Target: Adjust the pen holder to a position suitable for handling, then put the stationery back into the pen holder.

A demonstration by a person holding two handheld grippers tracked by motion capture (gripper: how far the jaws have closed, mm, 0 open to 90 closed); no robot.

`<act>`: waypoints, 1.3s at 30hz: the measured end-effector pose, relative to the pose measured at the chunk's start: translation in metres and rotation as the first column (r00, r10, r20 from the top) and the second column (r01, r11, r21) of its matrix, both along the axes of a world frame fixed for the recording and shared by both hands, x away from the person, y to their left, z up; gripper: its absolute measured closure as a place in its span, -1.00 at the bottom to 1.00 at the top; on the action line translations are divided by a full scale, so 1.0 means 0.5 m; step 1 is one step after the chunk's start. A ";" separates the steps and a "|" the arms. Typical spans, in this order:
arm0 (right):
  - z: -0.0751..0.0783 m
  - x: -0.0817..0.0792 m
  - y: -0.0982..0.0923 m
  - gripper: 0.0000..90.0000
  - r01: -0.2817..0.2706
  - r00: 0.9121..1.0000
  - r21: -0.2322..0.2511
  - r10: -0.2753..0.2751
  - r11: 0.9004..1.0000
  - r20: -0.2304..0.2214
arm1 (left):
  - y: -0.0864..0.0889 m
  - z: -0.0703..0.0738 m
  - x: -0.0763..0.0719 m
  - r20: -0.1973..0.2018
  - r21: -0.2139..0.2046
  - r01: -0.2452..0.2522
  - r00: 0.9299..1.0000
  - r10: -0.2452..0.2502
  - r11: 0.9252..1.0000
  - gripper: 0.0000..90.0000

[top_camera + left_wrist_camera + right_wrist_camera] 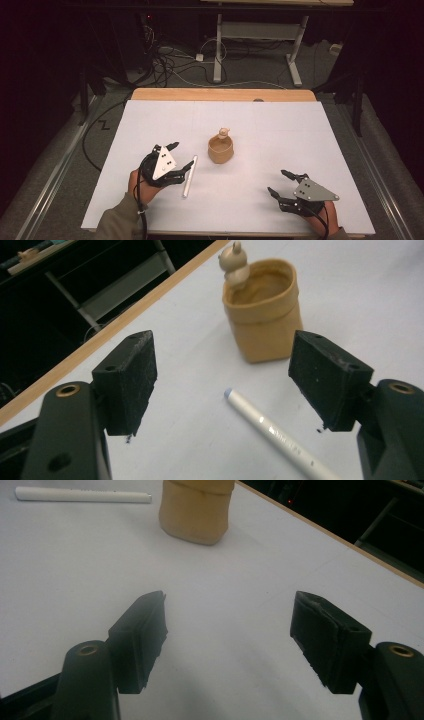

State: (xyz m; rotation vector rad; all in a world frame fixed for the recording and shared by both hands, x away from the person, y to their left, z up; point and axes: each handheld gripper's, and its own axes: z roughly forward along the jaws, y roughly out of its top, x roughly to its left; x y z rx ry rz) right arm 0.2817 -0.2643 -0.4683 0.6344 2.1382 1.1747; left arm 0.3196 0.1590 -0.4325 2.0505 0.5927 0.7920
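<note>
High view is looking forward and down over the whole table [150,120] from afar. Both gripper views are sitting low and close, sharing the tan pot [262,315] and white pen [82,495].

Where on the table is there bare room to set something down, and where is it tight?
Bare: the far strip beyond the pot, the right side between the pot and the right gripper, and the far-left corner. Tight: where the pen lies between the left gripper and the pot.

Faint print on the white pen [280,435], too blurred to read; no other text.
</note>
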 end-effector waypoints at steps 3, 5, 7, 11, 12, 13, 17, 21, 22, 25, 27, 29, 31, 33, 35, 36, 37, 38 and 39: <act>0.003 -0.001 0.001 -0.32 0.003 1.000 0.000 -0.003 1.000 0.006 | 0.011 -0.010 -0.008 0.003 0.031 -0.033 0.999 0.033 0.999 -0.42; 0.005 -0.002 0.002 -0.32 0.002 1.000 -0.002 -0.002 1.000 0.012 | 0.019 -0.017 -0.015 0.011 0.044 -0.049 0.999 0.048 0.998 -0.42; 0.005 -0.001 0.003 -0.32 0.000 1.000 -0.001 0.000 1.000 0.010 | 0.026 -0.025 -0.020 0.003 0.041 -0.051 0.999 0.051 0.998 -0.41; 0.004 0.001 0.004 -0.32 -0.004 1.000 -0.007 0.004 1.000 0.011 | 0.040 -0.040 -0.029 -0.013 0.064 -0.059 0.998 0.060 0.996 -0.42; 0.004 0.001 0.004 -0.32 -0.004 1.000 -0.007 0.004 1.000 0.011 | 0.043 -0.043 -0.031 -0.016 0.069 -0.067 0.998 0.069 0.995 -0.42; 0.004 0.002 0.005 -0.32 -0.002 1.000 -0.004 0.002 1.000 0.006 | 0.047 -0.049 -0.033 -0.025 0.071 -0.078 0.997 0.080 0.994 -0.42; 0.005 -0.001 0.008 -0.32 -0.011 1.000 -0.010 0.011 1.000 0.008 | 0.064 -0.061 -0.043 -0.053 0.072 -0.097 0.993 0.101 0.993 -0.42; 0.006 -0.001 0.006 -0.32 -0.009 1.000 -0.006 0.009 1.000 0.012 | 0.084 -0.070 -0.056 -0.068 0.067 -0.109 0.991 0.114 0.992 -0.42; 0.006 -0.001 0.006 -0.32 -0.010 1.000 -0.005 0.010 1.000 0.012 | 0.089 -0.072 -0.058 -0.074 0.062 -0.116 0.990 0.121 0.991 -0.42; 0.006 -0.001 0.007 -0.32 -0.010 1.000 -0.009 0.010 1.000 0.011 | 0.102 -0.077 -0.066 -0.089 0.052 -0.117 0.989 0.121 0.992 -0.42; 0.006 -0.001 0.008 -0.32 -0.011 1.000 -0.009 0.011 1.000 0.011 | 0.106 -0.080 -0.069 -0.099 0.058 -0.120 0.987 0.125 0.991 -0.42; 0.006 0.000 0.008 -0.32 -0.012 1.000 -0.009 0.012 1.000 0.012 | 0.110 -0.084 -0.072 -0.118 0.051 -0.121 0.985 0.126 0.991 -0.42; 0.005 0.000 0.008 -0.32 -0.011 1.000 -0.012 0.011 1.000 0.009 | 0.111 -0.088 -0.077 -0.130 0.060 -0.125 0.983 0.131 0.990 -0.42; 0.004 0.001 0.009 -0.32 -0.013 1.000 -0.011 0.013 1.000 0.005 | 0.113 -0.091 -0.080 -0.151 0.052 -0.132 0.979 0.139 0.990 -0.42; 0.004 0.000 0.011 -0.32 -0.014 1.000 -0.017 0.014 1.000 0.005 | 0.114 -0.092 -0.080 -0.184 0.054 -0.146 0.971 0.154 0.988 -0.41; 0.004 0.000 0.011 -0.32 -0.014 1.000 -0.017 0.014 1.000 0.005 | 0.113 -0.091 -0.079 -0.206 0.059 -0.149 0.966 0.158 0.987 -0.41; 0.003 0.000 0.012 -0.32 -0.017 1.000 -0.019 0.017 1.000 0.005 | 0.111 -0.090 -0.077 -0.231 0.067 -0.153 0.959 0.165 0.986 -0.41; 0.003 0.000 0.012 -0.32 -0.019 1.000 -0.019 0.019 1.000 0.006 | 0.107 -0.089 -0.075 -0.249 0.078 -0.162 0.952 0.176 0.984 -0.42; 0.003 0.001 0.011 -0.32 -0.018 1.000 -0.019 0.018 1.000 0.005 | 0.104 -0.087 -0.074 -0.257 0.080 -0.167 0.949 0.182 0.983 -0.41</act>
